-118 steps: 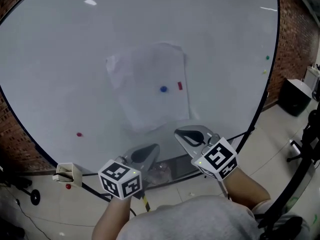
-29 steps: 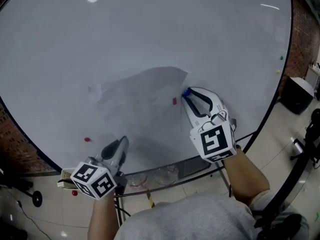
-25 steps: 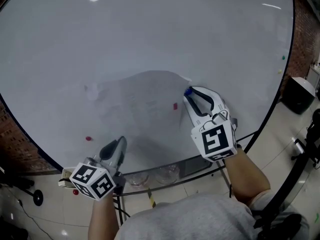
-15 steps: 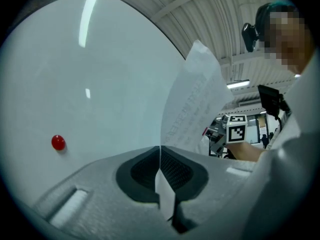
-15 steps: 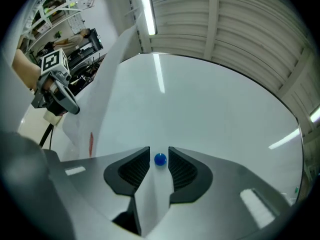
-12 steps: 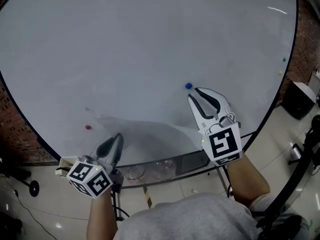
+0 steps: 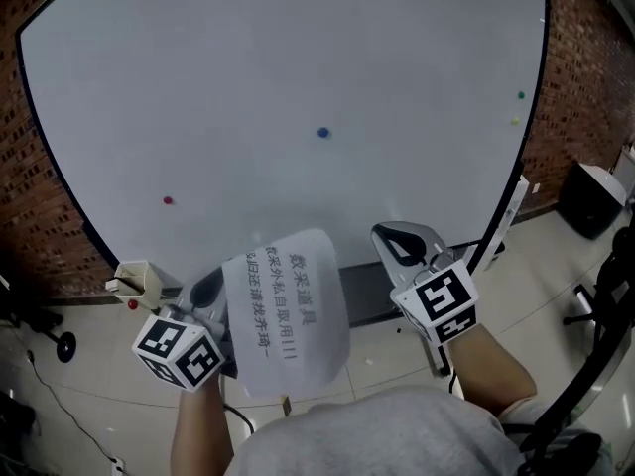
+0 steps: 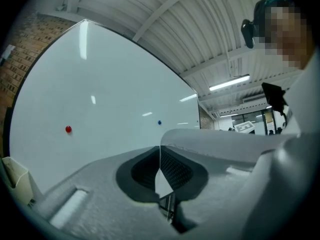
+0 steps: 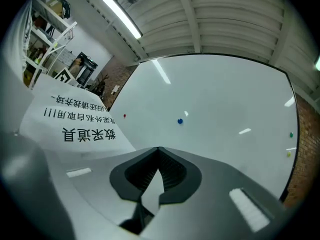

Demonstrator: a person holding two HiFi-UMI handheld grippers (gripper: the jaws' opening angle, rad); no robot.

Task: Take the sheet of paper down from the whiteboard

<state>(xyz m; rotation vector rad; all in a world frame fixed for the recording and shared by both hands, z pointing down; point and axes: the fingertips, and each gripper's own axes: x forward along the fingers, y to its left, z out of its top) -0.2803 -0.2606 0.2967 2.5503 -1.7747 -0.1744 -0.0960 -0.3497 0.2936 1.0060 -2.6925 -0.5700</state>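
The sheet of paper (image 7: 288,310), white with black printed characters, is off the whiteboard (image 7: 298,67) and stands curled between my hands. My left gripper (image 7: 210,288) is shut on the sheet's left edge. In the left gripper view the sheet (image 8: 225,143) runs edge-on out of the closed jaws of that gripper (image 8: 160,148). My right gripper (image 7: 393,236) is shut and empty, just right of the sheet and apart from it. In the right gripper view the gripper (image 9: 159,150) has its jaws together, with the printed sheet (image 9: 75,121) at the left. A blue magnet (image 7: 322,132) stays on the board.
The board also carries a red magnet (image 7: 167,200), a green one (image 7: 520,95) and a yellow one (image 7: 514,121). A small beige holder (image 7: 134,281) hangs at the board's lower left corner. Brick wall flanks the board. A black bin (image 7: 590,196) stands on the tiled floor at right.
The sheet came off the board and now stands in front of me in the left gripper. Both grippers drew back from the board. The right jaws, open near the blue magnet, have closed.
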